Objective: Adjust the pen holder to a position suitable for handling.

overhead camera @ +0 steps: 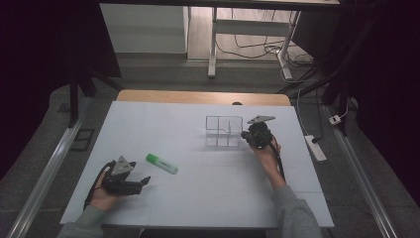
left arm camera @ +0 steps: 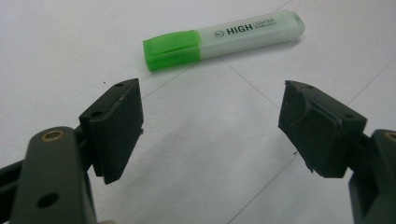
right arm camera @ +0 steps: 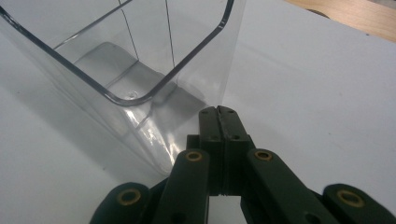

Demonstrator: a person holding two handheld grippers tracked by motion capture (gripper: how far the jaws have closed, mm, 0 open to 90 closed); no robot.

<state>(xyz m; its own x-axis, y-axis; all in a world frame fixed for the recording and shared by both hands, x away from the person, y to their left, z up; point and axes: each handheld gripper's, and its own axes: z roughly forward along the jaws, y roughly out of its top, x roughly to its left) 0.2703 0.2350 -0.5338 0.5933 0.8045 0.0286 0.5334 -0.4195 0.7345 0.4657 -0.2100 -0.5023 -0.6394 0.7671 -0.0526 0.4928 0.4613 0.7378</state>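
progress: early — highlighter [left arm camera: 224, 39] lies loose on the worktop [overhead camera: 213, 198], lower left of the high view, not yet in the clear organizer [overhead camera: 224, 131] | left claw [left arm camera: 210, 126] wide, empty | right claw [right arm camera: 218, 116] pressed closed beside the organizer | unclear: contact with its wall — glare

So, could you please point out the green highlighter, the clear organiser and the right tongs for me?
green highlighter [left arm camera: 224, 39], left gripper view, middle of its barrel.
clear organiser [overhead camera: 224, 132], high view, its front wall.
right tongs [right arm camera: 218, 116], right gripper view, between the closed tips.
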